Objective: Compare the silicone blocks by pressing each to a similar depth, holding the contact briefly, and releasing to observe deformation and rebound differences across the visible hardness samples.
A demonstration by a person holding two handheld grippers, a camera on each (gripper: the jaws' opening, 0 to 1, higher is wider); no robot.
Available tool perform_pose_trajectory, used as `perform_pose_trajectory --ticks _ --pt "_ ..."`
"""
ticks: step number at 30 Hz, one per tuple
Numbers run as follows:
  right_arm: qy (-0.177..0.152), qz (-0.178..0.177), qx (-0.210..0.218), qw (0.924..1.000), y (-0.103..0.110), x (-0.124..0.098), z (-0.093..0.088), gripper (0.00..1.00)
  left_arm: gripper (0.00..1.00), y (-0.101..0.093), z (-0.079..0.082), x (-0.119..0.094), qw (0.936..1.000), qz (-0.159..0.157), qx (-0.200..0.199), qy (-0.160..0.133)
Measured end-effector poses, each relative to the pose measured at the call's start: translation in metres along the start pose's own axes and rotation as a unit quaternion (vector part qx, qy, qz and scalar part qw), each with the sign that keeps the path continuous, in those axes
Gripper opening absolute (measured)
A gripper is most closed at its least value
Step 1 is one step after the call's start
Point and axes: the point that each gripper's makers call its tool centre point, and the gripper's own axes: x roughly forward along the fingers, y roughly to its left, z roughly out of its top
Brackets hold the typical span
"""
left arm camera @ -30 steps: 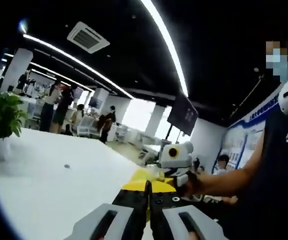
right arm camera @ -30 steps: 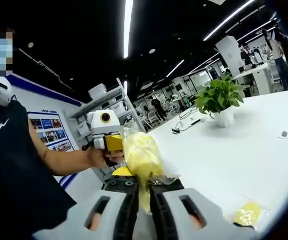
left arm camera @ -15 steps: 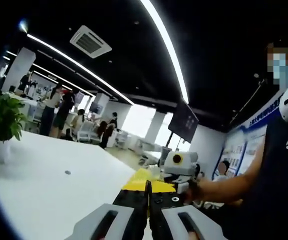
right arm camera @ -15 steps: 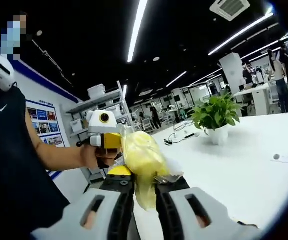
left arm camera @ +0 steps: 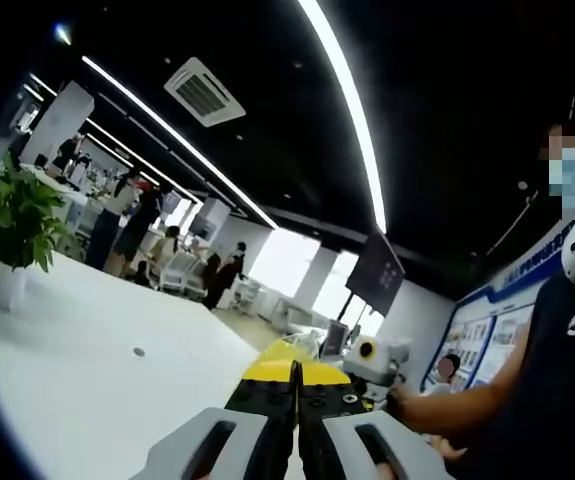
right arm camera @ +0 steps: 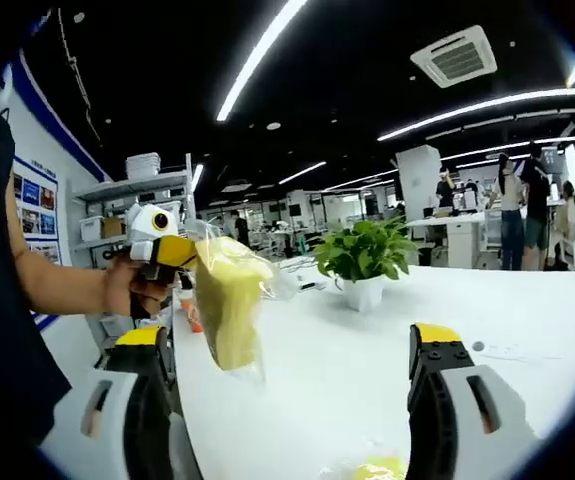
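Observation:
A yellow silicone block in a clear bag [right arm camera: 229, 308] hangs in the air above the white table [right arm camera: 527, 330]. Its top corner is pinched by my left gripper [right arm camera: 189, 252], which a hand holds at the left of the right gripper view. In the left gripper view my left gripper [left arm camera: 295, 372] shows its yellow-tipped jaws pressed together, with a sliver of yellow beyond the tips. My right gripper [right arm camera: 292, 340] stands wide open around empty air, the bag just ahead of its left jaw. That right gripper [left arm camera: 372, 358] also appears in the person's hand. Another yellow bagged block [right arm camera: 377, 470] lies on the table below.
A potted green plant [right arm camera: 362, 262] stands on the table [left arm camera: 87, 380], and also shows at the left as the plant [left arm camera: 12, 215]. A small dark dot [left arm camera: 138, 352] marks the tabletop. Shelving [right arm camera: 117, 210] stands behind the hand. People stand at far desks [right arm camera: 512, 205].
My right gripper has opened wide and let go of the bagged yellow block, which now hangs from the left gripper alone. Both views have tilted and shifted with the hands.

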Motion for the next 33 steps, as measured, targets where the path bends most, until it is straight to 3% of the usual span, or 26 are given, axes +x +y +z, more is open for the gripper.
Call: perform_pose_trajectory --ticks 8,12,21,33 --pt "0.007 -0.070 0.002 0.9975 -0.034 -0.032 -0.016 0.96 0.00 0.027 -0.003 -0.002 0.9990 0.033 -0.025 -0.014" --pt "0.021 -0.110 0.010 0.9937 -0.047 -0.053 -0.041 0.96 0.00 0.035 -0.010 -0.004 0.9980 0.041 -0.046 -0.016" --pt "0.064 -0.164 0.032 0.9838 -0.054 -0.094 -0.104 0.96 0.00 0.060 -0.034 -0.009 0.9933 0.059 -0.099 -0.013" --pt "0.082 -0.205 0.056 0.9736 -0.054 -0.127 -0.144 0.96 0.00 0.083 -0.066 -0.013 0.9871 0.081 -0.138 0.000"
